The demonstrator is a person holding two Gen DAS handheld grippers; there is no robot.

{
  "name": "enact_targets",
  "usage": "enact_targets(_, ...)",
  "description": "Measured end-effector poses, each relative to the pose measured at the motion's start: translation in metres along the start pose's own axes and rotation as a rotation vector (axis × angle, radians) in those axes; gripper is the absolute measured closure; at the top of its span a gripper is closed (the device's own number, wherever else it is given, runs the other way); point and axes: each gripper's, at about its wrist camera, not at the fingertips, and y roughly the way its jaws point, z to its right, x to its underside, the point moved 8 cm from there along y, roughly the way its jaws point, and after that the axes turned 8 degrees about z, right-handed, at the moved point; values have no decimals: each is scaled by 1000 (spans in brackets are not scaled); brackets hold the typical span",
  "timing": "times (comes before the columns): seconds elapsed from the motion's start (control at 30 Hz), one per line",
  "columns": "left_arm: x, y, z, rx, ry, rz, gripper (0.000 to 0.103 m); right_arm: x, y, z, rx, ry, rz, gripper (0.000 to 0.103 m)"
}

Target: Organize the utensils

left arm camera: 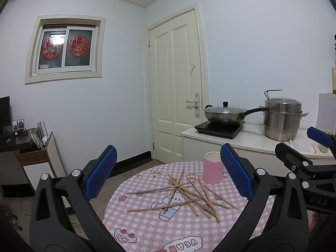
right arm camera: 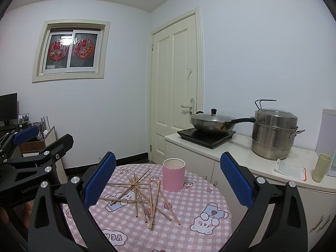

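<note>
Standing upright near the far edge of the round table (right arm camera: 199, 205), the pink cup (right arm camera: 173, 175) is open at the top; its contents cannot be determined from either view. Wooden chopsticks (right arm camera: 145, 199) lie in a loose crossed pile on the checked tablecloth at the table centre, just in front of the cup and none visibly inside it. The left gripper (left arm camera: 168, 175) hovers above the near edge with its jaws spread wide and holding nothing. The right gripper (right arm camera: 168, 177) hovers beside it, jaws equally wide apart and empty. On the counter (right arm camera: 241, 153) beyond the table, a lidded wok (right arm camera: 212, 121) sits on an induction hob (right arm camera: 205, 136), with a lidded steel steamer pot (right arm camera: 273, 132) and a green cup (right arm camera: 321, 168) nearby.
</note>
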Motion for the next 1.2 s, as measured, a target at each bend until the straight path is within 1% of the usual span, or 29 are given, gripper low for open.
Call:
enact_targets(0.33, 8, 11, -3, -6, 12, -31, 6, 7, 9, 0, -3, 6, -27, 7)
enact_targets(0.43, 13, 17, -3, -8, 17, -47, 6, 7, 13, 0, -7, 10, -34, 7)
enact_targets(0.53, 21, 25, -5, -14, 31, -73, 6, 15, 22, 2, -9, 17, -50, 7)
enact_targets(0.6, 31, 34, -9, -22, 40, -103, 6, 22, 29, 2, 1, 14, -78, 7)
enact_targets(0.7, 47, 46, -14, -23, 38, -153, 6, 37, 42, 5, -13, 27, -124, 7)
enact_targets(0.8, 71, 62, -24, -24, 30, -225, 6, 54, 58, 3, -35, 39, -185, 7)
enact_targets(0.9, 102, 81, -35, -29, 20, -325, 6, 73, 75, 0, -44, 32, -242, 7)
enact_targets(0.93, 109, 84, -37, -29, 17, -347, 6, 79, 81, 0, -45, 30, -263, 7)
enact_targets(1.03, 134, 102, -42, -6, 4, -420, 6, 98, 97, -2, -45, 28, -321, 7)
enact_targets(1.2, 157, 127, -42, 53, 3, -487, 7, 130, 127, 1, -39, 18, -409, 7)
